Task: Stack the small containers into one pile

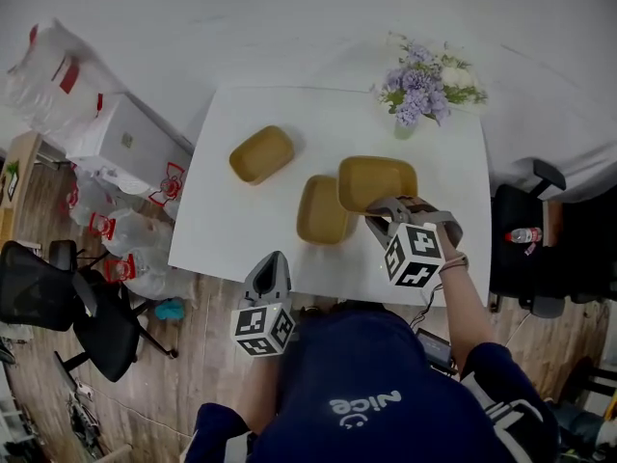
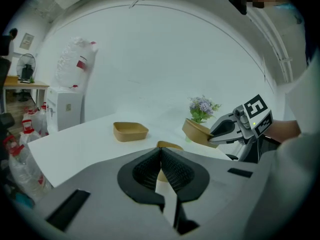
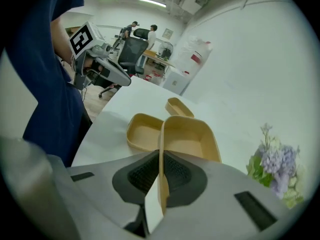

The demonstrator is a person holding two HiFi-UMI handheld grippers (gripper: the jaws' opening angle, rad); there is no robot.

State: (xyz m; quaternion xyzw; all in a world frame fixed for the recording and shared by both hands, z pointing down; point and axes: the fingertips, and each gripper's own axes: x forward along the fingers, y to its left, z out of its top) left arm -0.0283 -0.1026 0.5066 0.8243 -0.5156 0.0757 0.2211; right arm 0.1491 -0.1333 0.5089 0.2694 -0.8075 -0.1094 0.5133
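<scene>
The held container [image 1: 376, 181] hangs clear of the table [image 1: 289, 114], tilted, with its near rim pinched between the narrowly parted jaws of the right gripper [image 1: 379, 220]. The right gripper view shows the thin wall standing on edge between the two pads. It sits just right of the middle container [image 1: 324, 210], which lies flat and open side up near the table's front edge, and its corner seems to overlap that one's rim from above. The far container [image 1: 261, 154] rests apart to the left rear, also open side up. The left gripper [image 1: 270, 270] hangs at the front edge of the table with its jaws together and nothing between them. A vase of flowers [image 1: 421, 85] stands at the right rear corner, well away from the work. The step in hand looks like the first nesting, carrying the lifted container over to the middle one. The next move calls for shifting it left until it is squarely above the middle container, levelling it so the rims line up, lowering it inside and only then letting go. A tilted drop could leave it perched on the rim. The far container would then still have to join the pile.
</scene>
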